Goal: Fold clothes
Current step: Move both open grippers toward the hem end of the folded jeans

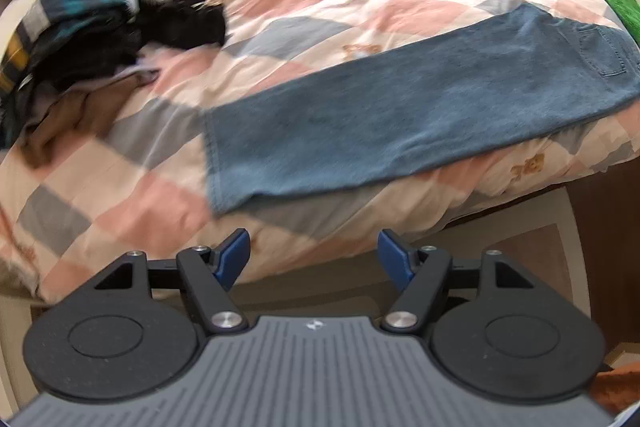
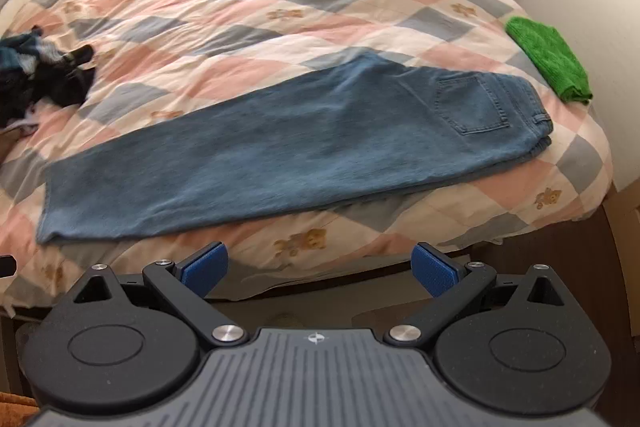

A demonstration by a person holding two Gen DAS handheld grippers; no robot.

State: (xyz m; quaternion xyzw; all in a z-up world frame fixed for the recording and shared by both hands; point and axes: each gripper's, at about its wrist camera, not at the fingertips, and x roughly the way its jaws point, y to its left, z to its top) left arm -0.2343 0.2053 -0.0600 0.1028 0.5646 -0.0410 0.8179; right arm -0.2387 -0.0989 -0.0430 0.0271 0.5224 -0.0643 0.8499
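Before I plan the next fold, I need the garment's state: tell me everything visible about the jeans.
The jeans are blue denim, already folded lengthwise with one leg over the other, lying flat along the bed's near edge on the checked quilt. The back pocket faces up at the waist end on the right; the hem lies at the left. Neither hand-held gripper touches them.

My left gripper [image 1: 314,259] is spread wide, its blue pads [image 1: 232,257] well apart with nothing between them, and it points forward and level. My right gripper [image 2: 320,269] is in the same pose, its jaws parted even wider, its blue pads [image 2: 204,269] bare and gripping nothing. I see both grippers from behind, black linkage arms splayed outward.
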